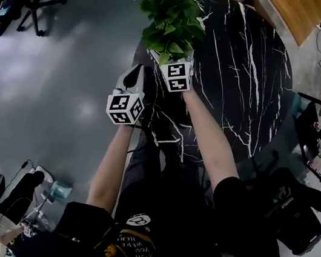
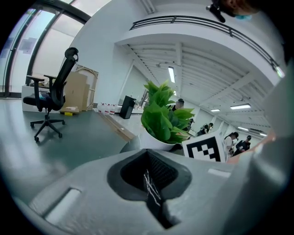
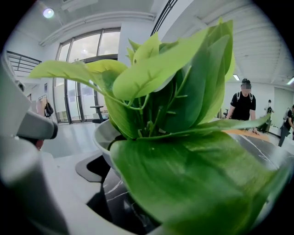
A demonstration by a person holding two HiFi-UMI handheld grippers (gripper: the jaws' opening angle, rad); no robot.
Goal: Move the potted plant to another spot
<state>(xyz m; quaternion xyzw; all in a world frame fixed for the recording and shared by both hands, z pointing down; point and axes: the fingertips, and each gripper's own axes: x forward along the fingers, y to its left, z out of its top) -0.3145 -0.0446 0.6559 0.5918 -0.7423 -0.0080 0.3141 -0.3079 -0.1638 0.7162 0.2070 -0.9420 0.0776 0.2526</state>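
The potted plant (image 1: 170, 19), leafy green in a white pot (image 3: 102, 137), stands at the left rim of the round black marble table (image 1: 243, 78). My right gripper (image 1: 169, 59) reaches around the pot. Its left finger (image 3: 41, 183) lies along the pot wall with the dark pad (image 3: 89, 167) against it, while leaves hide the other finger. My left gripper (image 1: 133, 78) hangs just left of the table edge, shut and empty, its pads (image 2: 149, 181) pressed together. In the left gripper view the plant (image 2: 163, 114) stands ahead, beside the right gripper's marker cube (image 2: 205, 147).
Grey floor lies left of the table. An office chair (image 1: 38, 2) stands at the far left, also seen as the chair (image 2: 53, 98) in the left gripper view. Black equipment (image 1: 292, 216) crowds the right, a wooden tabletop (image 1: 295, 10) lies beyond, and people (image 3: 242, 105) stand behind.
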